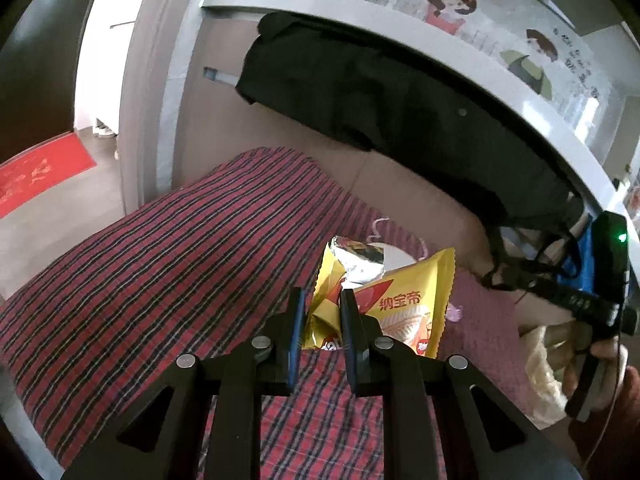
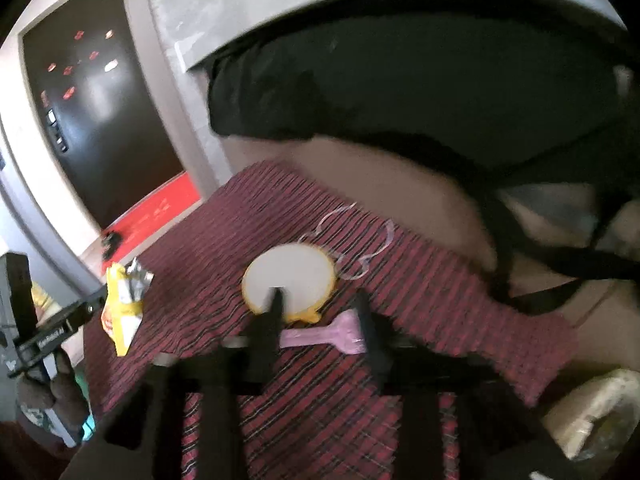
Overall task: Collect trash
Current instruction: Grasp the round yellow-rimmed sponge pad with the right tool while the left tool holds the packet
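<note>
A torn yellow snack wrapper [image 1: 404,300] with a silver lining hangs over the red striped cloth [image 1: 160,280]. My left gripper [image 1: 323,300] is shut on its crumpled lower left part. The right wrist view shows the same wrapper [image 2: 124,308] at the far left, held up at the left gripper's tip [image 2: 98,304]. My right gripper [image 2: 320,300] is open above the cloth, blurred. Beyond its fingers a round white lid with a yellow rim [image 2: 296,272] and a pink plastic scoop [image 2: 320,336] lie on the cloth. A clear curly plastic piece [image 2: 360,248] lies behind the lid.
A black garment [image 1: 380,100] with dangling straps hangs from a grey ledge [image 1: 520,84] behind the cloth. A pale plastic bag [image 2: 600,412] sits at the right. A person's hand [image 1: 600,356] holds the other tool. Left of the cloth are the floor, a red mat [image 1: 40,176] and a dark door [image 2: 100,120].
</note>
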Action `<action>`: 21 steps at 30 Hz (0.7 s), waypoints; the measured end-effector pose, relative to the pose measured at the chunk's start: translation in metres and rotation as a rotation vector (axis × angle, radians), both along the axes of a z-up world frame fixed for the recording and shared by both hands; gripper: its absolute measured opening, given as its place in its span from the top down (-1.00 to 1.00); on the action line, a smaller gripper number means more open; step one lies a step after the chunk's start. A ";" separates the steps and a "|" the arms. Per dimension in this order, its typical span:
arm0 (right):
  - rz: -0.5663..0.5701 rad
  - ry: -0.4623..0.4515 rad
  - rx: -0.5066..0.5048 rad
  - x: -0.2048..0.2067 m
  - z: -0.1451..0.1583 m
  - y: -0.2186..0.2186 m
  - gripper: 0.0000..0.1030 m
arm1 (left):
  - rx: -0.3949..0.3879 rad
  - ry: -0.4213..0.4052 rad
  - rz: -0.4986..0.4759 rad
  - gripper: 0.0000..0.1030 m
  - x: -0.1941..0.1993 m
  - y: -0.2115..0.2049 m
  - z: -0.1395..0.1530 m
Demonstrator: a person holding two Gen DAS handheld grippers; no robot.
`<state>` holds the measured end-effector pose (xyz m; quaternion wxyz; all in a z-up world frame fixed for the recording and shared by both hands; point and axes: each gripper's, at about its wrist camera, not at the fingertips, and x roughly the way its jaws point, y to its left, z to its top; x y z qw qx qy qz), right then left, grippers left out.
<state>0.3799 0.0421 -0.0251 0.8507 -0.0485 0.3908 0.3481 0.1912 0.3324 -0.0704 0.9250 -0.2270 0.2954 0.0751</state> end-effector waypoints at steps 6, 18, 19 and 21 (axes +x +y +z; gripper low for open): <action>0.027 0.118 -0.037 0.029 -0.059 0.055 0.15 | 0.048 0.043 0.041 0.65 0.002 0.015 -0.013; -0.097 0.187 -0.026 0.084 -0.102 0.085 0.21 | -0.009 0.079 0.073 0.65 0.008 0.058 -0.039; -0.064 0.181 -0.029 0.080 -0.101 0.090 0.33 | -0.015 0.080 0.075 0.65 0.008 0.060 -0.041; -0.032 0.154 -0.043 0.072 -0.096 0.097 0.57 | -0.020 0.082 0.075 0.65 0.008 0.061 -0.042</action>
